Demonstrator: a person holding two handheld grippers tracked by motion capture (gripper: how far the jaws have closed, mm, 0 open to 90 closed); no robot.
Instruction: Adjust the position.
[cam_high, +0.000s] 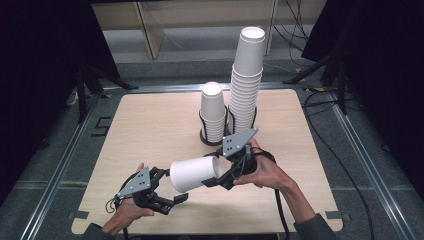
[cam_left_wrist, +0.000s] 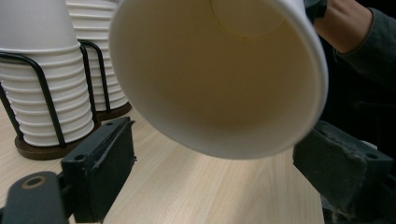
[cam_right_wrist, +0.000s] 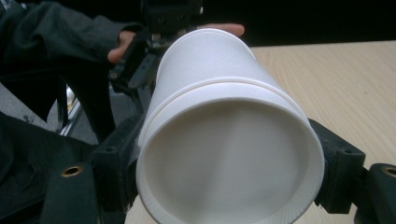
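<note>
High view: a wooden table (cam_high: 150, 125) carries two black wire holders at its far middle, each with a stack of white cups turned mouth down. The short stack (cam_high: 212, 112) stands on the left and the tall stack (cam_high: 246, 82) just beside it on the right, well above it.

Nearer, the right gripper (cam_high: 217, 177) holds a single cup (cam_high: 195, 173) on its side above the table, the mouth pointing left and near. Its jaws close on the cup's base end, one on each side, as the right gripper view shows: the cup's bottom (cam_right_wrist: 231, 168) faces the camera with a black jaw pressed against each flank.

The left gripper (cam_high: 172, 192) sits at the near left, just beside and below the cup's mouth. Its jaws are spread wide with nothing between them. In the left gripper view the cup's open mouth (cam_left_wrist: 219, 79) hangs above and between the two pads, clear of both, with the stacks behind at the left.

The right hand (cam_high: 262, 170) grips its tool from the right; the left hand (cam_high: 127, 210) comes in from the near edge.
</note>
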